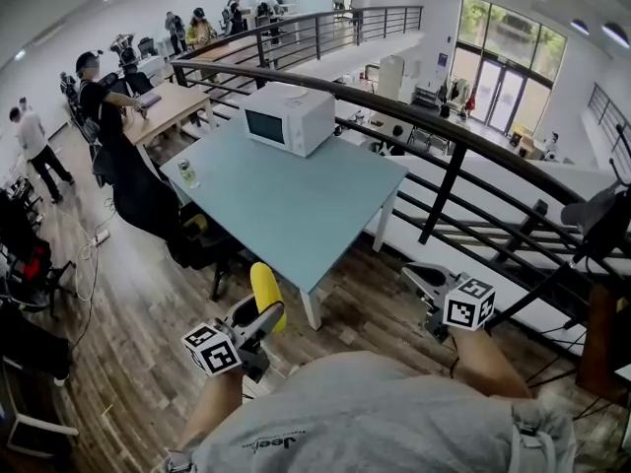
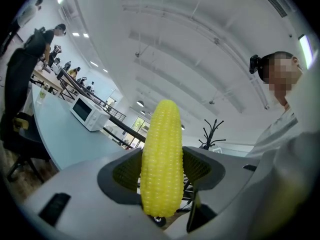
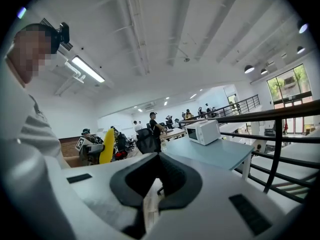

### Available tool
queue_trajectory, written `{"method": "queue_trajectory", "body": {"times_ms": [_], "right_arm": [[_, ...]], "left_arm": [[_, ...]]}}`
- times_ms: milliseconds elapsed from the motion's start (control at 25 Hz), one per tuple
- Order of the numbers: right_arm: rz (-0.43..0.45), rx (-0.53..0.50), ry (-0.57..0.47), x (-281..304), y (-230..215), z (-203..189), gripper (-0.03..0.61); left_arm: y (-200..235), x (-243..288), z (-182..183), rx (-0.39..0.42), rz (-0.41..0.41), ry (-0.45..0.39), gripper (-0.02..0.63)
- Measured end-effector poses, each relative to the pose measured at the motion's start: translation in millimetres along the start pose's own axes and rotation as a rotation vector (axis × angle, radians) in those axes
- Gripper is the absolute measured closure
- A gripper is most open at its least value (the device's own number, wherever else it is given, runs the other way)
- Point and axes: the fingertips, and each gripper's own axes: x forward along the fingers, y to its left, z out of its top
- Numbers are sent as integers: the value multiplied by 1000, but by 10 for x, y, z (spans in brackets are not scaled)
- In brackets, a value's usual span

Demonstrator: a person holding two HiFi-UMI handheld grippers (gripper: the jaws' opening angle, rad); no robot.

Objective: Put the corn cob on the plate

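Head view, corn cob (image 1: 266, 292): in the air in front of the blue table (image 1: 296, 215), long axis upright, tip tilted up and away.
Head view, left gripper (image 1: 258, 321): clamped on the cob's lower half.
Head view, right gripper (image 1: 430, 286): well apart to the right, carrying nothing.
Left gripper view, corn cob (image 2: 161, 159): stands lengthwise up the frame, rounded tip on top, butt end low between the jaws.
Left gripper view, left gripper (image 2: 161, 174): jaws fairly wide, ribbed pads pressing the cob's two sides.
Right gripper view, right gripper (image 3: 156, 179): jaws drawn close to a narrow slit, nothing between.
Right gripper view, corn cob (image 3: 106, 146): upright at the left, short of the table with the microwave (image 3: 202, 131).
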Motion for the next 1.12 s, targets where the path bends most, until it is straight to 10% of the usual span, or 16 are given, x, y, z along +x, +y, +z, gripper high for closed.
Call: {"method": "queue_trajectory", "body": {"times_ms": [440, 1120], "right_arm": [[-85, -11, -22, 1250, 41, 529, 562], [-125, 44, 1, 2086, -639, 605, 562]], "left_arm": [[1182, 123, 1065, 2, -106, 29, 351], [2173, 631, 1360, -45, -122, 88, 351]]}}
